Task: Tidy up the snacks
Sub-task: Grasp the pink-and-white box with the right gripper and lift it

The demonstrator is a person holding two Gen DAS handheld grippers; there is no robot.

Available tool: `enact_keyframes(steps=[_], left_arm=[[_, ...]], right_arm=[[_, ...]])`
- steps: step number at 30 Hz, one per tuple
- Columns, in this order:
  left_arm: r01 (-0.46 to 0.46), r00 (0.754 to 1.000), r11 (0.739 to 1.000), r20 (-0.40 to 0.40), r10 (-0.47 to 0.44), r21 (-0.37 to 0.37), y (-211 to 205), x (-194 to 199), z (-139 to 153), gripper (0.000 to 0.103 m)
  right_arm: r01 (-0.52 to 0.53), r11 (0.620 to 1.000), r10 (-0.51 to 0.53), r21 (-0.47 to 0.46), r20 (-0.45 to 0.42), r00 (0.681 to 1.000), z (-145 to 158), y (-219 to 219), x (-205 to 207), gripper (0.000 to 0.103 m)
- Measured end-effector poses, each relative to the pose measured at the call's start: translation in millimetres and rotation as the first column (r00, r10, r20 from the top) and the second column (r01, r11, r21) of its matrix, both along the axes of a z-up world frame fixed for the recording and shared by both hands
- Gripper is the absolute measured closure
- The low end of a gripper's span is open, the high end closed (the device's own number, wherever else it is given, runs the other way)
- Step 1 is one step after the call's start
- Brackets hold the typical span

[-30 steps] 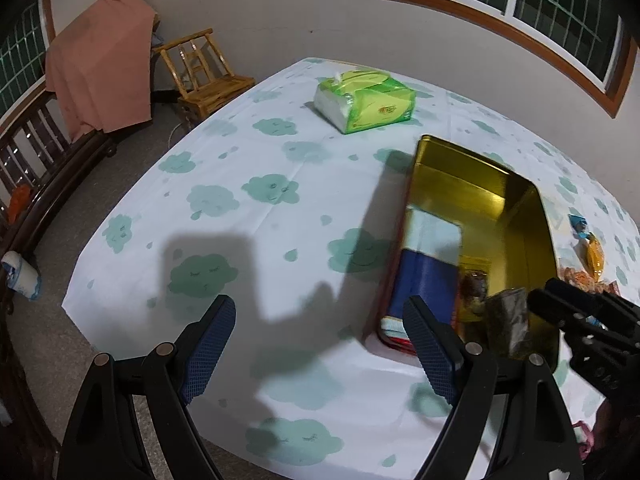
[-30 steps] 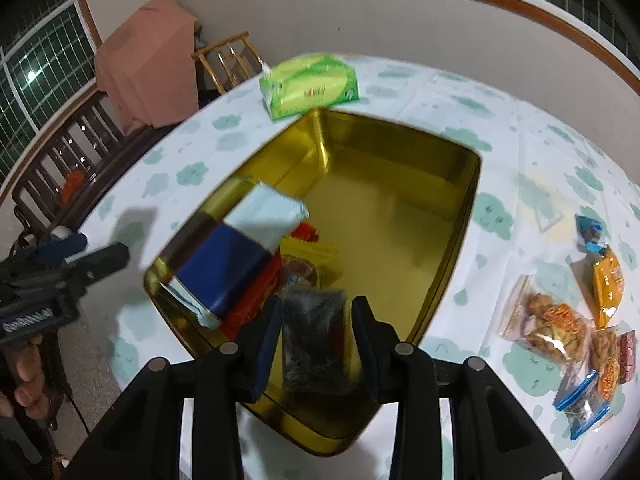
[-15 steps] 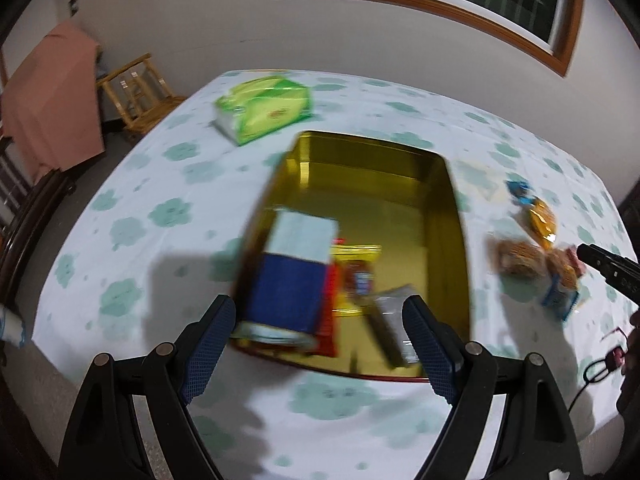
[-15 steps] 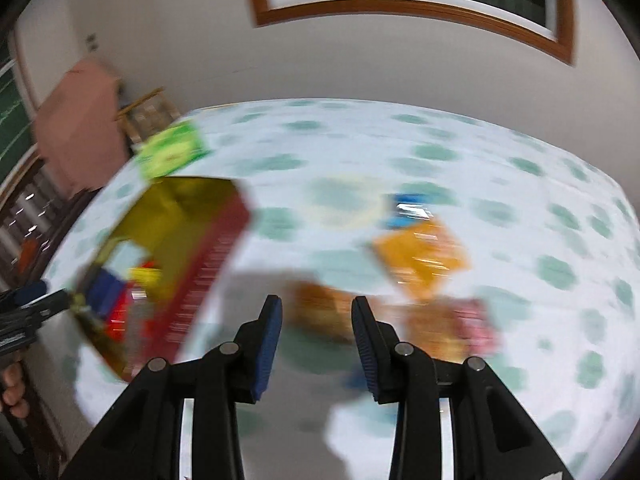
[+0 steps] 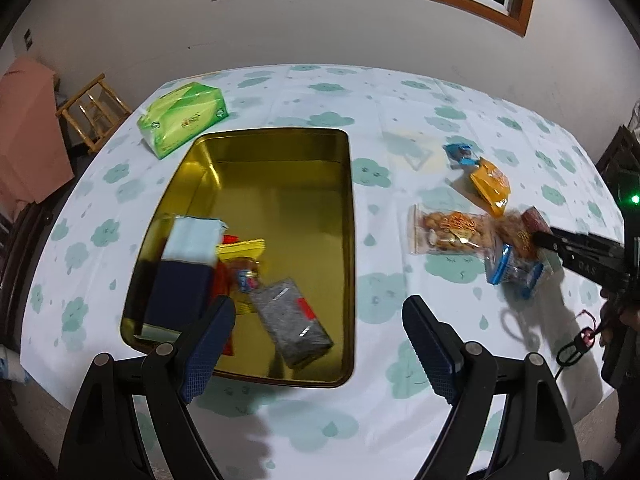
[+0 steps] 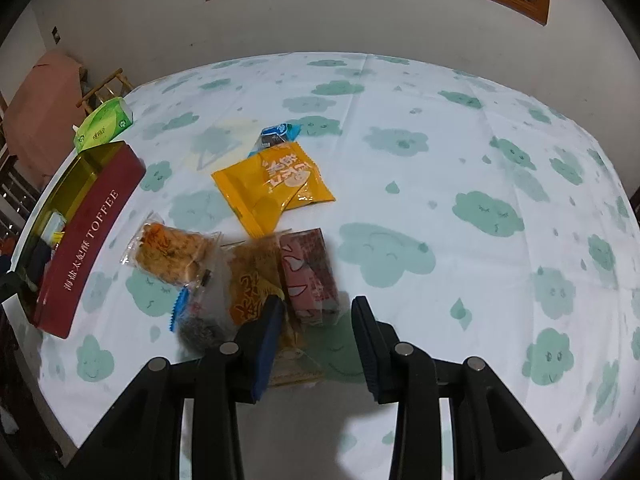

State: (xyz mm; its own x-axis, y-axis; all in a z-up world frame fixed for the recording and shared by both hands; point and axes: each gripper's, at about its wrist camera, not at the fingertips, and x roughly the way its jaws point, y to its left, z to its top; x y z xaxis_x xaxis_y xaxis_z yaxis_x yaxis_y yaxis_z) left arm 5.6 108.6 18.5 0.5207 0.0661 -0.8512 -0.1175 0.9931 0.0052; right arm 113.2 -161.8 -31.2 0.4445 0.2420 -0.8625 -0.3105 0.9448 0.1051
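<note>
Nearby, a green tissue pack (image 5: 183,118) sits beside the tin (image 5: 347,216).

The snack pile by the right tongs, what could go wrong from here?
The packets overlap: the right tongs hover over the pink packet, which touches the orange crinkly bag, so a grab may catch both or drag one. The clear bags beside them may get pushed too.

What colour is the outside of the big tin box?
Dark red, with pale lettering, seen best in the right wrist view on the tin box; inside it is gold.
</note>
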Motion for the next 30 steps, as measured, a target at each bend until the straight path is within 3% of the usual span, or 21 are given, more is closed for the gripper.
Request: enact_keyframes(steps=[8, 21, 30], left_arm=[[0.026, 0.999, 1.000, -0.029, -0.026, 0.005, -17.9, 7.4, -6.4, 0.020], [0.076, 0.996, 0.996, -0.039, -0.078, -0.044, -35.9, 8.9, -15.7, 0.020], [0.100, 0.995, 0.987, -0.017, -0.103, -0.126, -53.5, 18.3, -19.2, 0.020]], right_arm=[[-0.035, 0.999, 0.035, 0.029, 0.005, 0.999, -11.9, 1.0, 15.8, 0.079], [0.014, 0.996, -0.011, 0.088, -0.033, 0.999, -10.1, 7.1, -25.9, 0.080], [-0.018, 0.997, 0.018, 0.078, 0.002, 1.000, -6.6, 25.8, -46.3, 0.080]])
